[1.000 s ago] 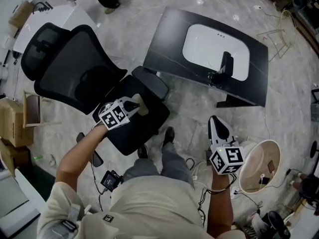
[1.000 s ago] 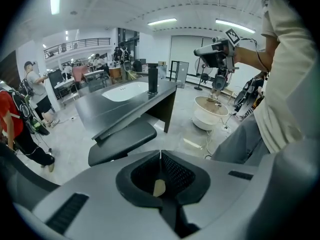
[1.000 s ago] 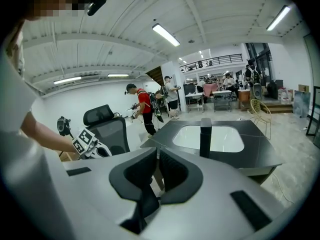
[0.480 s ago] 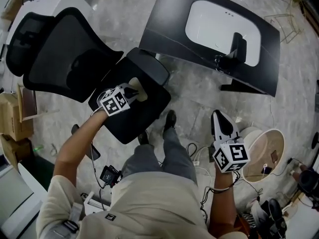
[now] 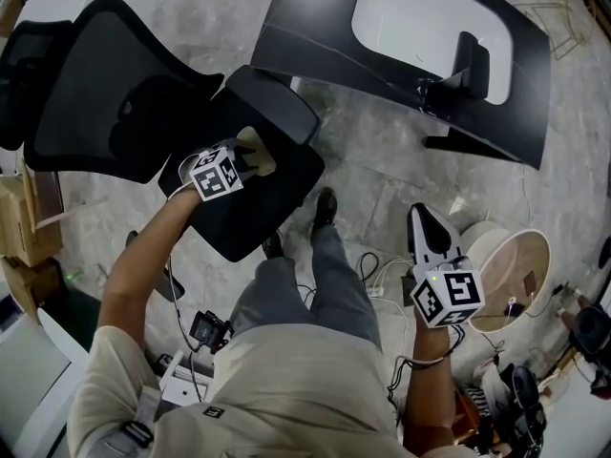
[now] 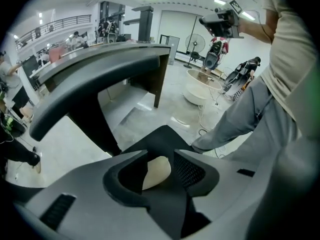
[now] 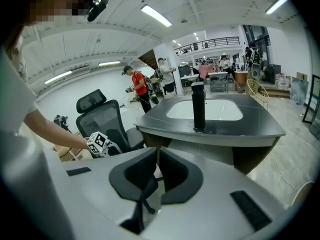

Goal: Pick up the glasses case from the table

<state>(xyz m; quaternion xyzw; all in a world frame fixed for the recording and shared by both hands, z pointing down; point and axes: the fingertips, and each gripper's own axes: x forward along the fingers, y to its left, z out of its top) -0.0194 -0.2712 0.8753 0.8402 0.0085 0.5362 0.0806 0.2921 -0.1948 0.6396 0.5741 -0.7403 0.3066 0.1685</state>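
The cream glasses case (image 5: 261, 155) lies on the black seat (image 5: 258, 213) of an office chair, at the tip of my left gripper (image 5: 250, 151). In the left gripper view the case (image 6: 156, 172) sits between the jaws of the left gripper (image 6: 159, 157), which have just been opening; a dark gap shows beside it, so the pads do not press on it. My right gripper (image 5: 418, 212) hangs low over the floor by the person's leg, away from the case. In the right gripper view the right gripper (image 7: 157, 151) has its jaws together with nothing between them.
A dark table (image 5: 315, 36) with a white inset and an upright black stand (image 5: 470, 63) is beyond the chair. The chair's back (image 5: 95, 84) lies to the left. A round tub (image 5: 511, 265) and cables (image 5: 377, 275) are on the floor near the right gripper.
Both grippers have sunk. The left one has come down to the chair seat with the case, and its jaws have parted from the case.
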